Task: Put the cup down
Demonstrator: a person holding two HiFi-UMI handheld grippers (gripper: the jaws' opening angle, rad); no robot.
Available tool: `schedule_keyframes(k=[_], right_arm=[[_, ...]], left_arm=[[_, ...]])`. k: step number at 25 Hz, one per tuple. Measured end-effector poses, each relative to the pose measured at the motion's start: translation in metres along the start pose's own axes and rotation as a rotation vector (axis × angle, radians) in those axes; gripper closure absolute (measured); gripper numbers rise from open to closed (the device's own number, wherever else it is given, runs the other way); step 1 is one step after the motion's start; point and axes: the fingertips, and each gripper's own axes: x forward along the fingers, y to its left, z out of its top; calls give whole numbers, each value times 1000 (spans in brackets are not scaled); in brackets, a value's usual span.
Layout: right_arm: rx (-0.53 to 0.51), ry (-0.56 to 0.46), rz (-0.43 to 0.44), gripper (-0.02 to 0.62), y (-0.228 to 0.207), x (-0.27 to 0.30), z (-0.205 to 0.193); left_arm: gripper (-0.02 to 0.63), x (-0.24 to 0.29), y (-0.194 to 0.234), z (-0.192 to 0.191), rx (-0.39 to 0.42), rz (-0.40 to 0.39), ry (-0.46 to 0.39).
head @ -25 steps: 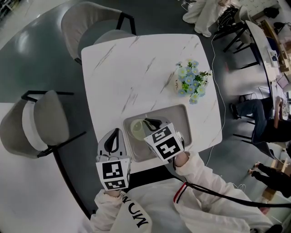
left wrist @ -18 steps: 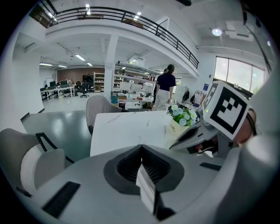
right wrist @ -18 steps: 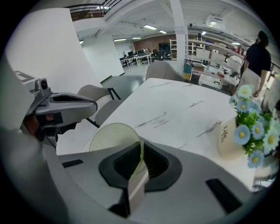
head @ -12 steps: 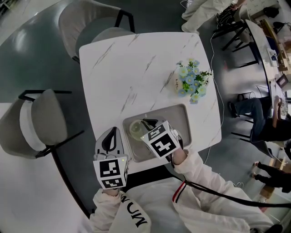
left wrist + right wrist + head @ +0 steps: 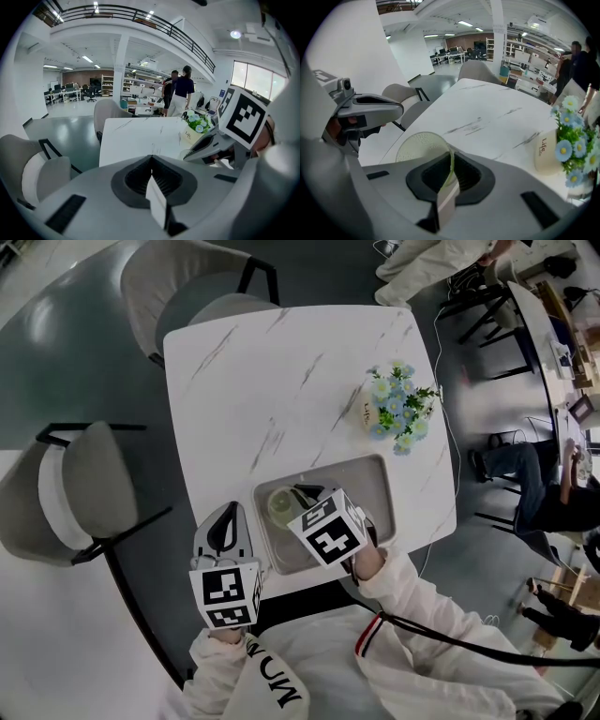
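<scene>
Head view: at the near edge of a white marble table (image 5: 281,381), the right gripper (image 5: 298,495) holds a pale green cup (image 5: 278,507) over the left end of a grey tray (image 5: 370,479). The right gripper view shows its jaws clamped on the cup's thin wall (image 5: 423,146), one jaw inside and one outside. That grip suits lowering the cup straight into the tray. No view shows whether the cup's base already touches the tray floor. The hold looks firm, so setting the cup down appears to be under way but not finished.

The left gripper (image 5: 230,521) hangs just left of the tray, over the table's near-left edge. Its jaws are closed together with nothing between them, as the left gripper view (image 5: 151,173) makes plain. It seems to be parked there to stay out of the way.

Beyond the tray's far right corner stands a small cream pot of blue and white flowers (image 5: 394,409), well apart from the cup. The rest of the tray looks bare, and the tabletop beyond it holds nothing else. Nothing appears to block the descent. The tray's raised rim is the only edge close to the cup.

Two grey chairs sit off the table, one to the left of the tray (image 5: 84,488) and one at the far side (image 5: 187,287). People stand and sit in the open office beyond.
</scene>
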Motion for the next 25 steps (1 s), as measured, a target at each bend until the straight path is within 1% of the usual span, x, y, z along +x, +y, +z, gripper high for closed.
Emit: schedule_keyframes(k=[7,15,21,22,23,25], right_arm=[[-33,20,-7,569,3,2,-1],[-45,26,20,569,8,4,1],[-45,18,7,568,7,3,2],[-48,17,6,565,7,3,2],[-51,18,8,546,7,3,2],[-60,21,18,532,8,3,2]], left_arm=[[595,1,-2,-1,-1,-12,5],[595,1,1,-4,-22,-16,8],[595,0,0,-5,-22,-18,11],[595,0,0,-6,-22,-18,12],[595,0,1,-6,-21,-18,14],[595,0,1,-7,-20,-18,17]])
